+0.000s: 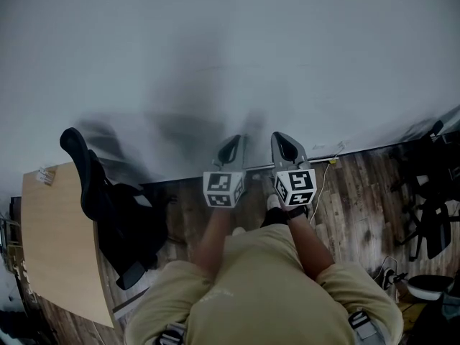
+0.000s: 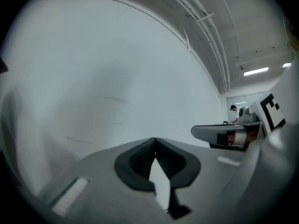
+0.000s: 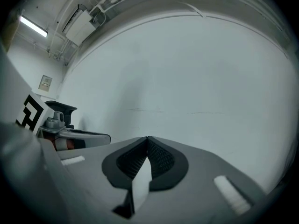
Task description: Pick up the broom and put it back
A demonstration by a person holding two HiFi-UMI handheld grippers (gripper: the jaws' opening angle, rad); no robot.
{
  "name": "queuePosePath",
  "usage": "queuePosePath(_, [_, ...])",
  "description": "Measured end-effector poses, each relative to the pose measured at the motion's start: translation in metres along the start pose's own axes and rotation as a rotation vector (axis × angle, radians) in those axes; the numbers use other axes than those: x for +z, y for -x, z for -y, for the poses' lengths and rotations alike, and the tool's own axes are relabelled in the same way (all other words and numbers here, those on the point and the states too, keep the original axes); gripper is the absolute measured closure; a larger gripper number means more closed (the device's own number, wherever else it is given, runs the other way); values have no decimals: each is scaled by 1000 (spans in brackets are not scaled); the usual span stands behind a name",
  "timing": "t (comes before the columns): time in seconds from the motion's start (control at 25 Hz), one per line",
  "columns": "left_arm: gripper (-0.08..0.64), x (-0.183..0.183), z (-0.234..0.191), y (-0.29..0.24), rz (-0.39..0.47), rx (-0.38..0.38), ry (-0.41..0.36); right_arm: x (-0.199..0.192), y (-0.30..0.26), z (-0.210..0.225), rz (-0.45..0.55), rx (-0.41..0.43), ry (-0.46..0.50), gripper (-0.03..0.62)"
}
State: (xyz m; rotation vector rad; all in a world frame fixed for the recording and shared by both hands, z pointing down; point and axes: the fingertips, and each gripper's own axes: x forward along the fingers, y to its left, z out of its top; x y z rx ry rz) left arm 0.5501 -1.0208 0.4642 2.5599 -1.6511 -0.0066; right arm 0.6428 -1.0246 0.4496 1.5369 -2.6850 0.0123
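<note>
Left tongs (image 1: pixel 231 148) and right tongs (image 1: pixel 286 144), closed and empty, point side by side at a bare wall (image 1: pixel 215 49); with no broom in any view, they seemingly have nothing to grip.

The broom cannot be made out anywhere.

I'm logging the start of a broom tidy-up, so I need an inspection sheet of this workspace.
Surface: dark wooden plank floor; light wooden table at left.
Job's things: nothing seen.
Clutter: black office chair beside the table; more black chairs at right.
Tools: left tool and right tool both shut, empty, held level side by side facing the wall.
Cables: white cable trailing from the baseboard over the floor.
Surroundings: plain white wall straight ahead.
</note>
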Motion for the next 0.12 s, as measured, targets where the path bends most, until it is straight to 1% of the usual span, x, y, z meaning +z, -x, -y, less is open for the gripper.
queuePosePath(0.12, [557,0,0,2,6,4,10,2,2,-3,4,1,11,588])
